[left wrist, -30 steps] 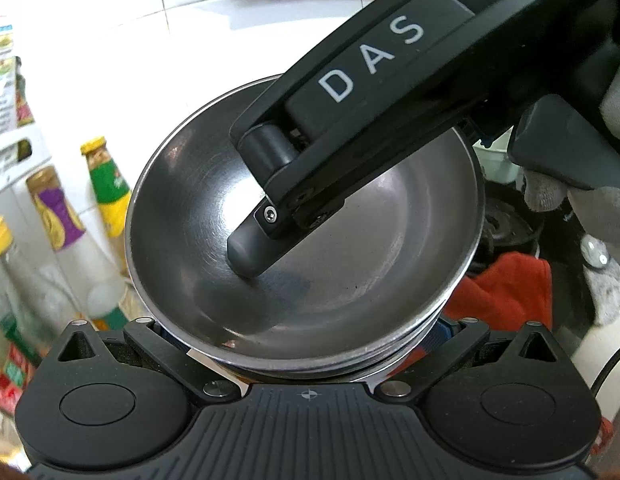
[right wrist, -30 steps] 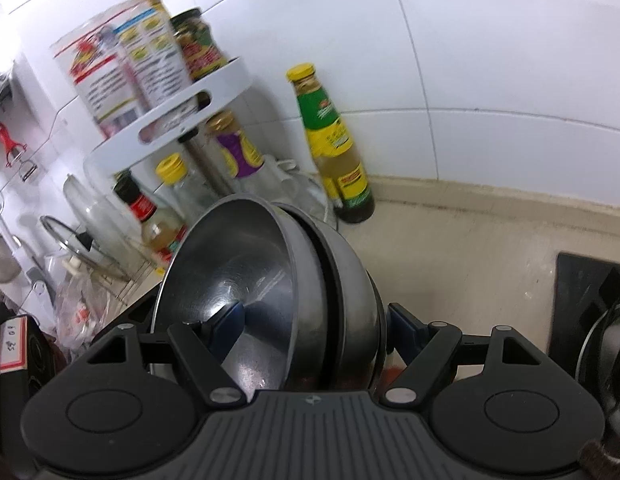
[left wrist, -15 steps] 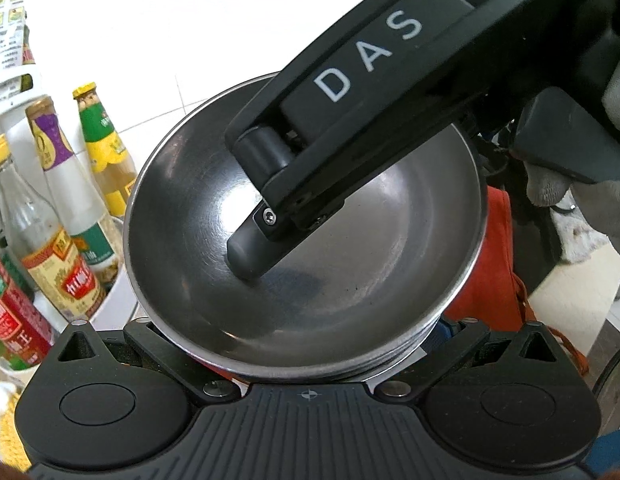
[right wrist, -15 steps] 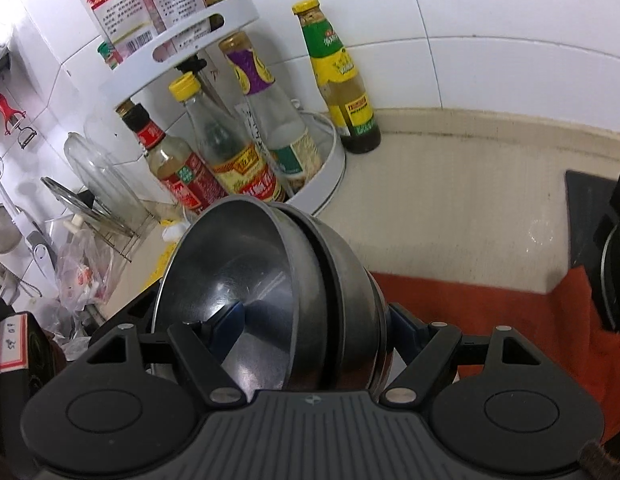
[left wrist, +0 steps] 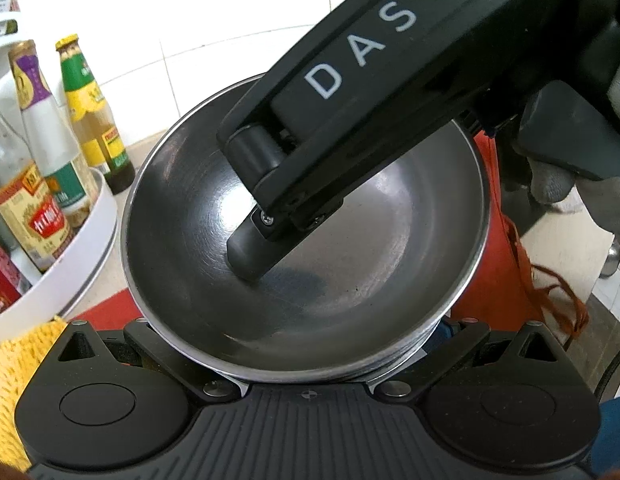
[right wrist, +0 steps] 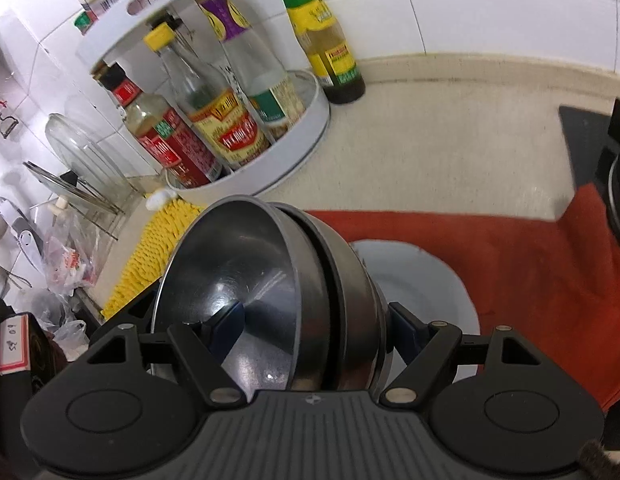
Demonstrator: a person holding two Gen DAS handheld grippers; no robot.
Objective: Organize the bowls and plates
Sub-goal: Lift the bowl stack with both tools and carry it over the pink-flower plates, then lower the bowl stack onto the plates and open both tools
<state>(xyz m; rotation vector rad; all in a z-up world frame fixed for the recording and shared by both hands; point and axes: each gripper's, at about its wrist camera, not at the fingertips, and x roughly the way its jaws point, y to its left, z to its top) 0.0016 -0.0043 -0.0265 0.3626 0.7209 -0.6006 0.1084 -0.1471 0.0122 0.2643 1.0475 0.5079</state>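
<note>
Right hand-held gripper (right wrist: 312, 320): clamped across nested round steel bowls (right wrist: 269, 280).
Left hand-held gripper (left wrist: 305, 344): grip unclear, bowls hide fingers.

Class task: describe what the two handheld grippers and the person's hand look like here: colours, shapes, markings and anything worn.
Both grippers are matte black plastic with a ribbed grey-black body, two round discs and silver pivot screws. The right gripper has dark blue finger pads. In the left wrist view its long black finger bears white letters "DAS". The hand behind it wears a light grey knit glove.
</note>
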